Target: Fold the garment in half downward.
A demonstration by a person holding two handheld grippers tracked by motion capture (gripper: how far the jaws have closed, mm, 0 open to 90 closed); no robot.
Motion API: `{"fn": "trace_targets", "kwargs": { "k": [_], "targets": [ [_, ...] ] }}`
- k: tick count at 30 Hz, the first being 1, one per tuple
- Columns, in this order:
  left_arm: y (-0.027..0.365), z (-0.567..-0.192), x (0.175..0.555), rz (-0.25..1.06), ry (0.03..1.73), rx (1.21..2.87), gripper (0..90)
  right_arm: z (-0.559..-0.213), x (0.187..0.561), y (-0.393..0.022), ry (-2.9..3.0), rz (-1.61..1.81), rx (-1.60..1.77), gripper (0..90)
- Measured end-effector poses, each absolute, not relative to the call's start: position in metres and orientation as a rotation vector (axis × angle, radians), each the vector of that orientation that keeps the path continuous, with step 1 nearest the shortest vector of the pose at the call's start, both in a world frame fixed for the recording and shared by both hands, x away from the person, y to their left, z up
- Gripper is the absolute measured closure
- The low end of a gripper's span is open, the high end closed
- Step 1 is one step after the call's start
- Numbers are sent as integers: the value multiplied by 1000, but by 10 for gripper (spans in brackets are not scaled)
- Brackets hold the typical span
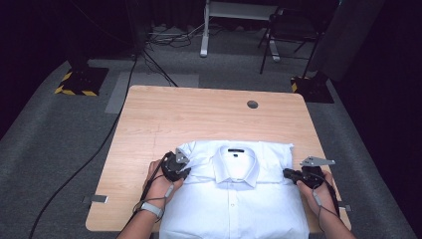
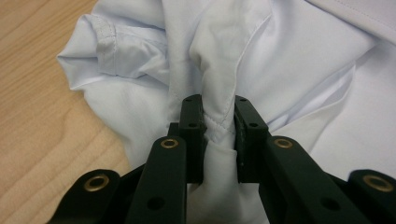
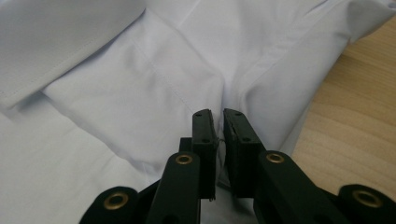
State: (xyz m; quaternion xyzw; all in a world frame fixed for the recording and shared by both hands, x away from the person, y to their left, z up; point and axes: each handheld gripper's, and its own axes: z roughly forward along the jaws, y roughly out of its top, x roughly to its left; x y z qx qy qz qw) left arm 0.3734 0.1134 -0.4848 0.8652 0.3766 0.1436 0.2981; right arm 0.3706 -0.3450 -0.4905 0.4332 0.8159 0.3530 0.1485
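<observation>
Table (image 1: 164, 119): a light wooden top with a small round hole (image 1: 252, 104) near its far right corner; the far half is bare.
Shirt (image 1: 234, 209): a white buttoned shirt lying face up on the near half of my table, collar (image 1: 236, 158) toward the far side, its body running to the near edge. The sleeves are folded in at the shoulders, so the top part reads as a wide band across the chest.
My left hand (image 1: 160, 188): at the shirt's left shoulder, with a grey band on the wrist.
My right hand (image 1: 318, 191): at the shirt's right shoulder, close to the table's right edge.
My left gripper (image 1: 182, 173): its jaws are clamped on a bunched fold of the shirt at the left shoulder. In the left gripper view (image 2: 218, 122) a thick ridge of cloth with a stitched seam stands pinched between the two black jaws, a sleeve cuff (image 2: 114, 46) lying just beyond on the wood.
My right gripper (image 1: 287, 173): jaws pointing in at the right shoulder fold. In the right gripper view (image 3: 218, 128) they stand nearly together with a thin edge of cloth caught in the narrow gap, the wood showing to the right.
</observation>
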Motion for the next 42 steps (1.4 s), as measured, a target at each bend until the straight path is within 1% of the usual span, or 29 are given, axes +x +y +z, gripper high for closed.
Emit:
{"fn": "trace_targets", "kwargs": {
  "k": [11,16,18,20,23,25,27,29,31,33,36,38,42],
  "targets": [
    [111,-485,405,398,1043,2279,768,-489,399,-340,2315,972,1278,834],
    [112,-481,408,384,1056,2275,771,-487,402,-342,2300,988,1302,834],
    [113,-470,400,421,1043,2246,787,-480,400,-344,2282,1022,1296,838],
    [115,-450,386,452,987,2203,796,-463,391,-345,2257,1070,1251,840],
    [123,-423,353,490,929,2125,804,-429,364,-347,2229,1124,1129,841],
    [126,-425,330,484,917,2136,805,-423,341,-352,2230,1173,1111,841],
    [127,-438,314,439,911,2164,805,-438,323,-354,2288,1149,1108,841],
    [127,-454,304,392,921,2187,805,-460,312,-353,2357,1113,1130,841],
    [126,-468,300,381,934,2221,806,-480,308,-350,2397,1076,1159,841],
    [126,-479,300,374,946,2237,806,-491,307,-349,2404,1070,1174,841],
    [126,-491,307,361,967,2249,806,-491,312,-350,2413,1077,1194,840],
    [125,-493,317,371,976,2212,808,-491,320,-349,2405,1062,1193,839],
    [120,-491,348,398,993,2216,810,-489,351,-347,2356,1018,1200,840]
  ]
}}
